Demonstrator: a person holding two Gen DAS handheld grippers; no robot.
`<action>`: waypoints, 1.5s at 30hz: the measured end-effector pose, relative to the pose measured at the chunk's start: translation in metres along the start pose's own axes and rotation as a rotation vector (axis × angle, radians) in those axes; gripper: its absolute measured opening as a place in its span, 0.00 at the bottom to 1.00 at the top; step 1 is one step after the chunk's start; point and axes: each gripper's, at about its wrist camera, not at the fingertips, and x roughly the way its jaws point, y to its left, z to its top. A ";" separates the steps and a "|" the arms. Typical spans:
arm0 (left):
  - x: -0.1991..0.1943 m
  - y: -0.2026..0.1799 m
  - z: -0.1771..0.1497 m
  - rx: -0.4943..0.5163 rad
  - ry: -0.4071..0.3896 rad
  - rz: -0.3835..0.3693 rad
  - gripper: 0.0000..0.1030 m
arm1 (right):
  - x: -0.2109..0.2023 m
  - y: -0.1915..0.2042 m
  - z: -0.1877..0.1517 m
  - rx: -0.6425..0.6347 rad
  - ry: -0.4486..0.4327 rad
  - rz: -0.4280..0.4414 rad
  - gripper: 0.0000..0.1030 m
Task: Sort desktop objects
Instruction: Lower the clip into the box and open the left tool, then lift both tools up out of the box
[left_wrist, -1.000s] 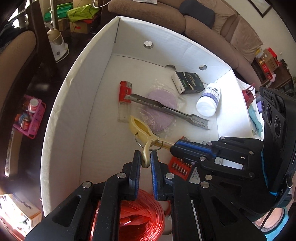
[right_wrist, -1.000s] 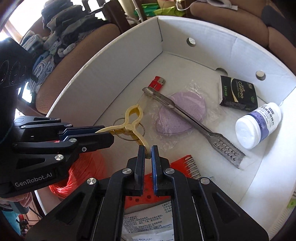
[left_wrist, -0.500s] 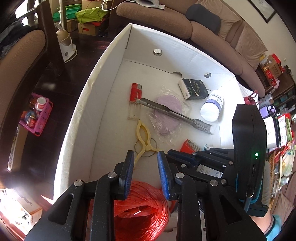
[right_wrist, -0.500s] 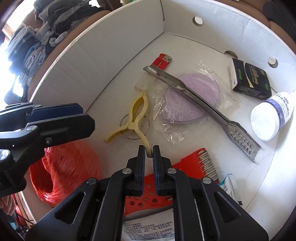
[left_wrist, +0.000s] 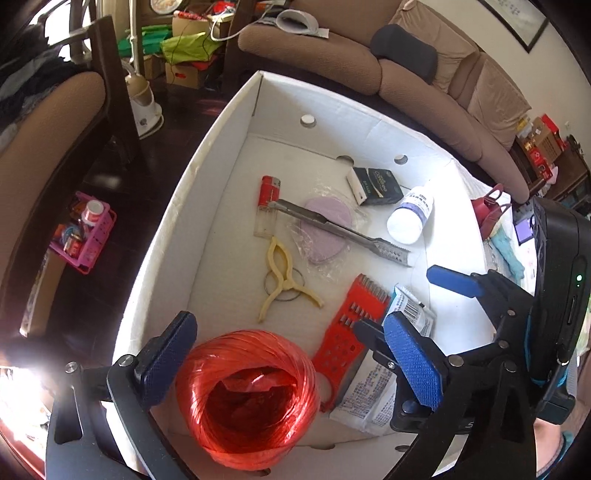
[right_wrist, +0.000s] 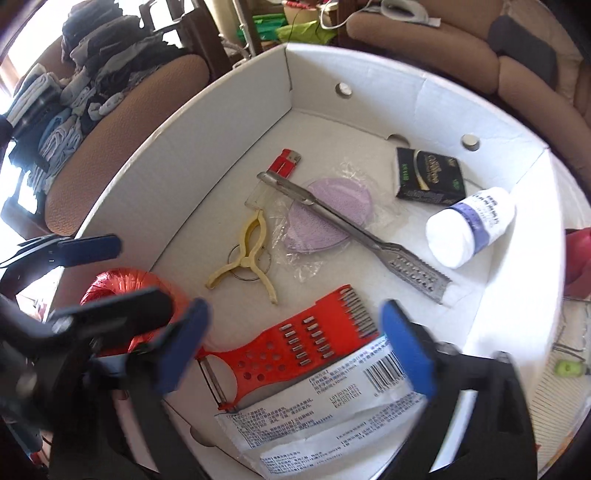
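Brown sofa (left_wrist: 436, 85) runs behind the box, w/ a dark cushion (left_wrist: 404, 51) on its seat and tan pillows (left_wrist: 495, 99) toward the right end. Upholstered brown chair (right_wrist: 122, 136) at left, piled w/ folded clothes (right_wrist: 62, 99) (mostly greys and blues). On the dark floor (left_wrist: 122, 236): pink basket (left_wrist: 85, 236) holding small bottles, a white-and-tan appliance (left_wrist: 142, 107) on a stand, cardboard boxes (left_wrist: 184, 74) w/ green fabric (left_wrist: 184, 44) draped on top. Far right, shelf clutter incl. red boxes (left_wrist: 543, 140). Framed picture (left_wrist: 517, 22) on the wall, only partly in view. Maroon bag (left_wrist: 491, 214) and teal cloth (left_wrist: 508, 251) lie just beside the box's right wall.
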 end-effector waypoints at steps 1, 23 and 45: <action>-0.006 -0.002 -0.002 -0.003 -0.008 -0.003 1.00 | -0.010 0.000 -0.003 -0.002 -0.014 -0.003 1.00; -0.159 -0.076 -0.099 0.049 -0.159 0.002 1.00 | -0.209 -0.009 -0.095 0.033 -0.196 -0.063 1.00; -0.187 -0.218 -0.191 0.206 -0.225 0.003 1.00 | -0.327 -0.064 -0.235 0.129 -0.324 -0.147 1.00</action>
